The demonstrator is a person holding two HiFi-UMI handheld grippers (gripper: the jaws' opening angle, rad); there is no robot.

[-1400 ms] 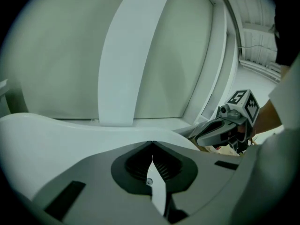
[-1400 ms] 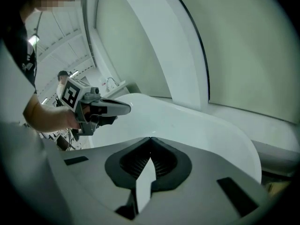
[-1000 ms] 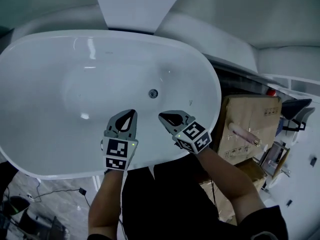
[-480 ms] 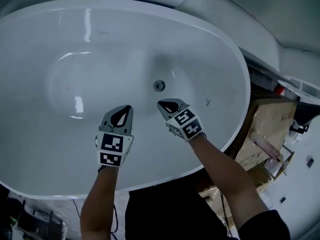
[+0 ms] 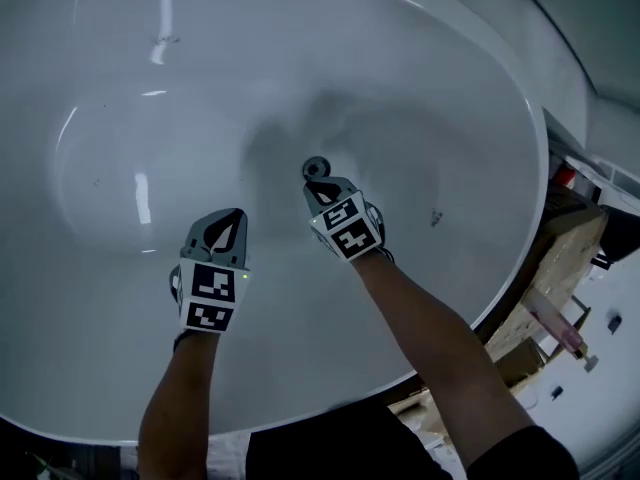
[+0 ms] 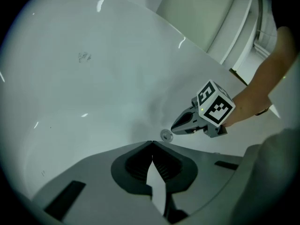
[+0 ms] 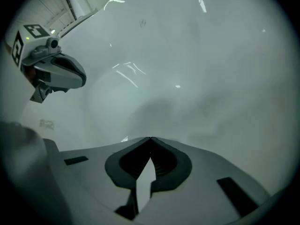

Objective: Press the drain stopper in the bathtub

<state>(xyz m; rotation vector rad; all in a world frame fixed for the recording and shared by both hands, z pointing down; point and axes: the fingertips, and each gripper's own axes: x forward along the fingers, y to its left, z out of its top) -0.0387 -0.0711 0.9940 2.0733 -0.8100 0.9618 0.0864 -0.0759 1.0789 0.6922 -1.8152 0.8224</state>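
Right tongs (image 5: 318,180) now at the drain stopper (image 5: 314,166)

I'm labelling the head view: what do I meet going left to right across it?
left gripper → right gripper → dark mark on the bathtub wall → cardboard box. The drain stopper overlaps the right gripper's tip, so it is left out.

Left gripper (image 5: 236,216) and right gripper (image 5: 320,182) (jaws together) reach forward.
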